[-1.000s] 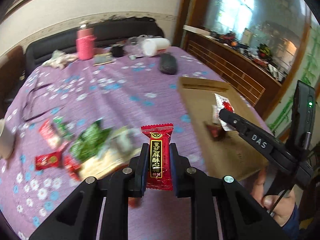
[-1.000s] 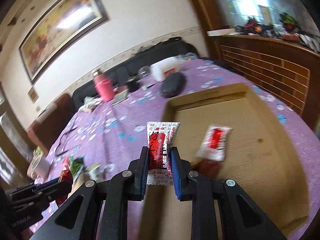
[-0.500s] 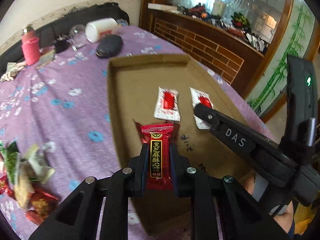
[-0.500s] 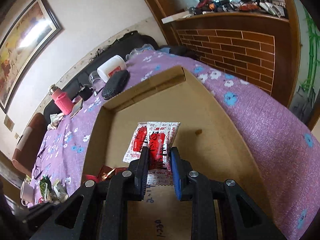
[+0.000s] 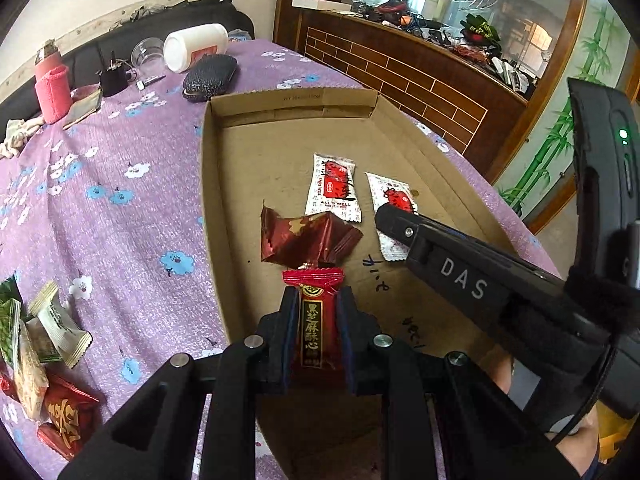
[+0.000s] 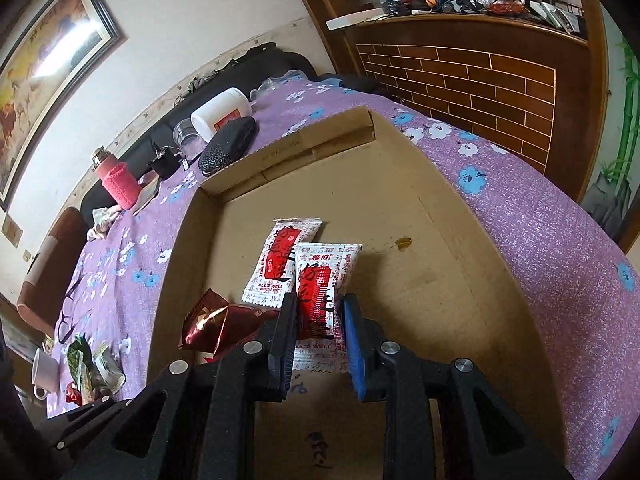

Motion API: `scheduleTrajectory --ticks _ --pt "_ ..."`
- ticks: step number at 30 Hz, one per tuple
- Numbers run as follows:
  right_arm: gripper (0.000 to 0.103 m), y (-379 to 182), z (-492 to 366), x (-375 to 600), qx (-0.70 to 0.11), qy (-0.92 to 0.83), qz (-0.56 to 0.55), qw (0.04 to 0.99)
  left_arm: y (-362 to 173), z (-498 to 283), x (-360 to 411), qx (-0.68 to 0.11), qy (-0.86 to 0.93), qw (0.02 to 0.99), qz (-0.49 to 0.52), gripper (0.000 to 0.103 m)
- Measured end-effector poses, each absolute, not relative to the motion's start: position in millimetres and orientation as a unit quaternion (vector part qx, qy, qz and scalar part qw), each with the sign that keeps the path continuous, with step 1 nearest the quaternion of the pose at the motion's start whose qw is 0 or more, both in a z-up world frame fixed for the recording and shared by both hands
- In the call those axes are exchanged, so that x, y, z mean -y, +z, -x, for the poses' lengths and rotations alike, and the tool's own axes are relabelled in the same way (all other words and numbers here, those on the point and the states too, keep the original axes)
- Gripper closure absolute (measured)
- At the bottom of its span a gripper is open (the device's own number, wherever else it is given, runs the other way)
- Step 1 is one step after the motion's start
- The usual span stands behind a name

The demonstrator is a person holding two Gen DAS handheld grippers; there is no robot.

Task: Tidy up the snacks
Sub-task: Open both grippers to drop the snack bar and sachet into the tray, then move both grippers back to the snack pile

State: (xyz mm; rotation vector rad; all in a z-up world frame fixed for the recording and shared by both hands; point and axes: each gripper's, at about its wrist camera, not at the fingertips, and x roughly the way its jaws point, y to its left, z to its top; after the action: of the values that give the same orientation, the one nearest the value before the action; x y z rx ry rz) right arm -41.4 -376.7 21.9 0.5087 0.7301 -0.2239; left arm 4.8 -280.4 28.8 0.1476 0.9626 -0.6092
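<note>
Black claw [image 6: 318, 328], blue pads [image 6: 354, 344], silver screws.

You see a purple cloth [image 5: 120, 168] dotted with blue and white flowers, a plain brown box [image 5: 280, 148], two white sachets [image 5: 332, 192] with red labels (black lettering), and one dark red, gold-printed candy [image 5: 316, 320].

Left gripper [image 5: 318, 320] is clamping its load, pointing steeply downward; right gripper [image 6: 320, 320] is angling down, jaws opening.
</note>
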Motion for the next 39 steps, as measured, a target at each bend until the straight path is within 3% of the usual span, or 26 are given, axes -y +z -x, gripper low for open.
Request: scheduleTrajectory --ticks 3,5,9,13,16,27,39 --pt "0.071 25.4 45.5 379.9 -0.342 -0.109 -0.254 0.898 33.3 -1.8 278.2 -0.452 -0.29 0.841 -0.069 0.083" --pt "0.054 28.8 50.4 383.6 -0.326 -0.106 -0.269 0.9 36.1 0.4 277.0 -0.45 -0.29 0.842 -0.07 0.081" --pt "0.052 38.9 60.6 387.9 -0.288 -0.105 -0.282 0.909 42.4 4.8 272.0 -0.444 -0.289 0.846 -0.065 0.07" --pt "0.035 46.7 63.4 380.2 -0.27 -0.083 -0.276 0.919 48.9 11.8 265.2 -0.437 -0.289 0.849 -0.065 0.065" --pt "0.035 53.4 62.7 366.3 -0.262 -0.062 -0.253 0.929 55.1 16.1 254.4 -0.431 -0.283 0.854 -0.061 0.06" --pt "0.035 68.1 65.2 315.0 -0.242 0.008 -0.156 0.958 74.9 20.8 179.4 -0.417 -0.245 0.875 -0.028 0.06" --pt "0.035 67.2 67.8 273.0 -0.271 0.096 -0.127 0.949 72.7 6.3 29.7 -0.414 -0.12 0.902 0.016 0.06"
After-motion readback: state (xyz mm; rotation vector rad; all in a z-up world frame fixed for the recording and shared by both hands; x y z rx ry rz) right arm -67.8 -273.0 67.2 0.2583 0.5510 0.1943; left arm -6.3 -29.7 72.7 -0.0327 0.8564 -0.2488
